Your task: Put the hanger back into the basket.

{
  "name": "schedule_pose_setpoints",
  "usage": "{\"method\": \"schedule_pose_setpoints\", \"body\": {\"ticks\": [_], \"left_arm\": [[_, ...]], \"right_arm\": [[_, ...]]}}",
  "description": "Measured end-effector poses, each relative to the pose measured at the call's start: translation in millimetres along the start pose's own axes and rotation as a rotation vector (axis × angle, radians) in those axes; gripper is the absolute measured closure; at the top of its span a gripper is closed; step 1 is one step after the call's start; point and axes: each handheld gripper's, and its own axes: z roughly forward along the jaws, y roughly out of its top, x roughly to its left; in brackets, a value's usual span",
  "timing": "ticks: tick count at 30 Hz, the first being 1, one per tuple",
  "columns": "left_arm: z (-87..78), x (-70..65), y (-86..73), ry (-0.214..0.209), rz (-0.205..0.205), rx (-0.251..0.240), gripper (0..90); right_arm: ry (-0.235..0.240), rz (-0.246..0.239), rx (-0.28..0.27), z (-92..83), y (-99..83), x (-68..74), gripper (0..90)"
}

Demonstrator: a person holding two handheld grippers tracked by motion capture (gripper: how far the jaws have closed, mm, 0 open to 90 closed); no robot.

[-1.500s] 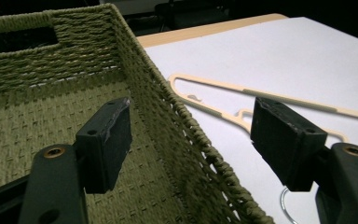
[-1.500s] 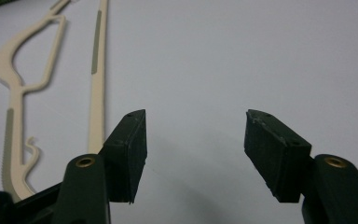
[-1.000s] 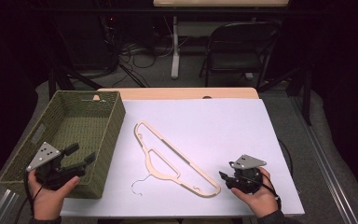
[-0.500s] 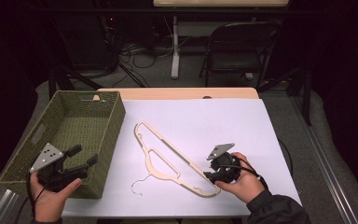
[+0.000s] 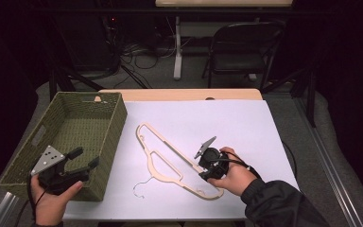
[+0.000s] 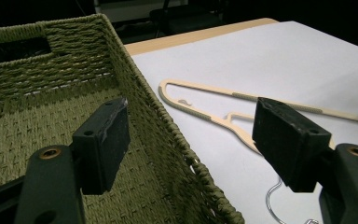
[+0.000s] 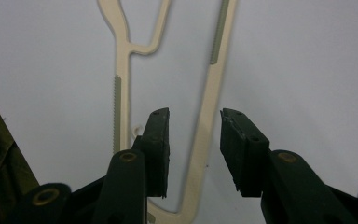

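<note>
Cream hanger (image 7: 205, 126) bar btwn part-open right gripper (image 7: 195, 140) jaws; left gripper (image 6: 200, 140) wide, empty.

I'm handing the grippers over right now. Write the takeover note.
Right gripper: open, jaws straddling the straight bar of the cream hanger near its near end, not closed on it.
Left gripper: open, holding nothing, over the right wall of the green woven basket.
Hanger lies flat on the white sheet, beside the basket, wire hook toward the person.
Done: right gripper lined up on the bar.
Left: close, lift; probably place it in the basket.
</note>
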Motion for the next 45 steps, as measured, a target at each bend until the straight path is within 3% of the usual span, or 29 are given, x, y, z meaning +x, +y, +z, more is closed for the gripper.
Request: {"method": "schedule_pose_setpoints", "body": {"ticks": [11, 25, 45], "left_arm": [[0.0, -0.4, 0.0, -0.004, 0.001, 0.001, 27.7], [1.9, -0.4, -0.8, -0.004, -0.004, 0.005, 27.8], [2.6, -0.3, -1.2, -0.005, -0.005, 0.008, 27.8]], "right_arm": [[0.059, -0.036, 0.089, 24.4, 17.6, 10.9, 69.9], [0.110, -0.089, 0.157, 54.3, 28.4, 32.1, 72.6], [0.120, -0.075, 0.174, 69.2, 29.5, 39.7, 74.6]]}}
